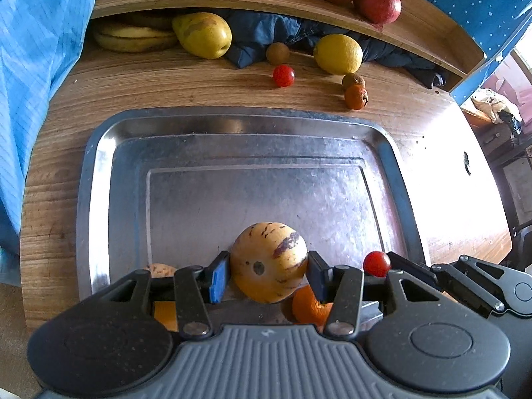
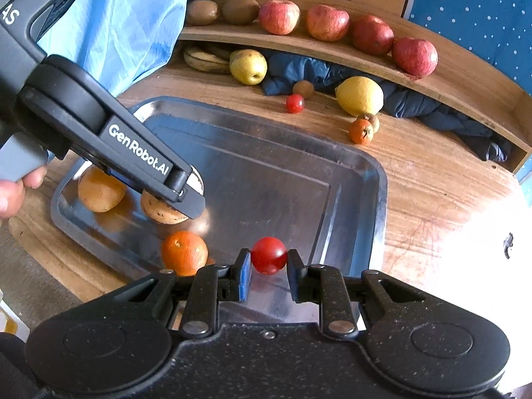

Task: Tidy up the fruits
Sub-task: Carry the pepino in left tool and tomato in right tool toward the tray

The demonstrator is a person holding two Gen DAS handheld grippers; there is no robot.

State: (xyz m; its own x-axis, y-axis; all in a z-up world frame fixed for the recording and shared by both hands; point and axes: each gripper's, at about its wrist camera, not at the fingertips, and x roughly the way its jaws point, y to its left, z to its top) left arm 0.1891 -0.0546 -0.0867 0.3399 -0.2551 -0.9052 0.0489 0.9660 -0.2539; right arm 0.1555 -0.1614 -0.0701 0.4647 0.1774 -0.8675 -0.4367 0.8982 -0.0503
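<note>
The metal tray point(image 1: 96, 179) lies on the wooden table point(image 1: 199, 79) under both my grippers. My left gripper point(image 1: 268, 272) has its jaws set against the two sides of a yellow purple-streaked melon point(image 1: 268, 262), which sits low over the tray's near end; I seem to be gripping it, though I cannot tell whether it is lifted or resting on the metal. An orange point(image 2: 184, 252) lies on the tray just beside it, and a paler orange fruit point(image 2: 99, 193) farther to the left. My right gripper point(image 2: 268, 266) holds a cherry tomato point(image 2: 268, 255) between its fingertips, the jaws closed in on it above the tray's near edge. Another cherry tomato point(image 1: 283, 75) lies beyond the tray.
</note>
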